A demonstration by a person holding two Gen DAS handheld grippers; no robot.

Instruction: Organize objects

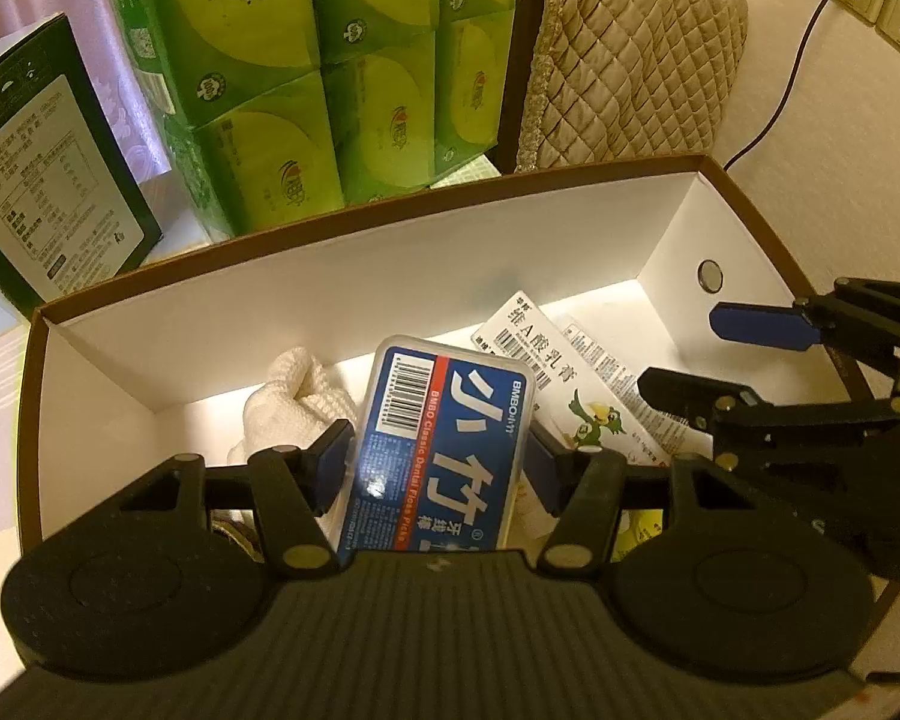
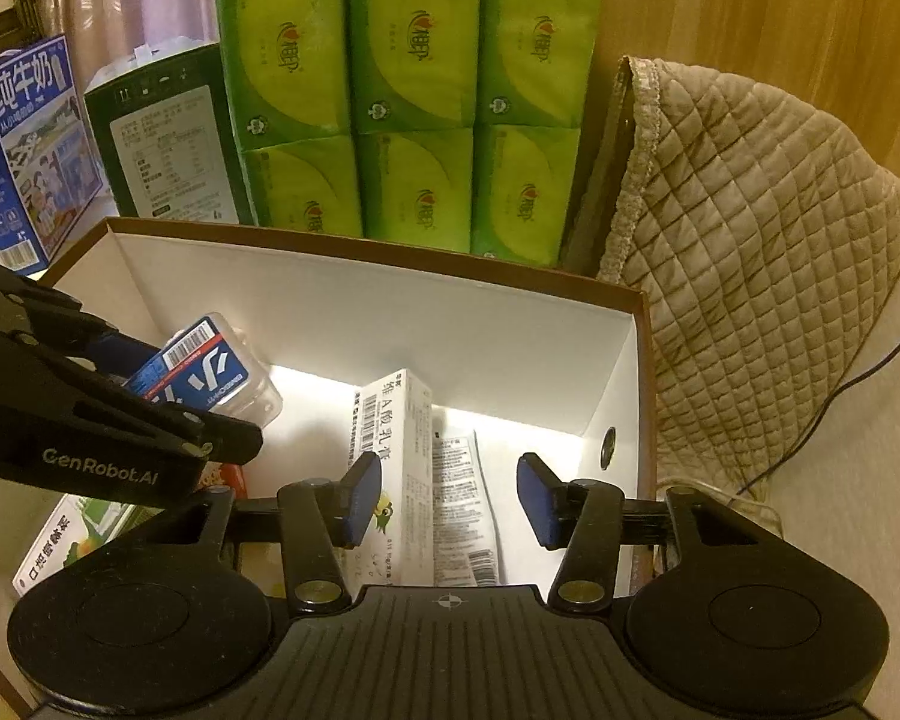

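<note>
Over the box [image 1: 342, 276], the left gripper [image 1: 438, 468] is clamped on the floss case [image 1: 444, 444] above a cloth [image 1: 294, 396], while the right gripper [image 2: 450, 498] hangs jaws apart over the ointment carton [image 2: 396, 450] by the box's right wall.

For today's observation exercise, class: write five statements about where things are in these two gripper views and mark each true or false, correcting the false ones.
1. The left gripper holds the dental floss pick case between its jaws. True.
2. The right gripper grips the white ointment carton. False: its jaws are open and the carton lies in the box below them.
3. The cardboard box is white inside. True.
4. The green tissue packs lie inside the box. False: they are stacked behind it.
5. A white knitted cloth lies in the box. True.
</note>
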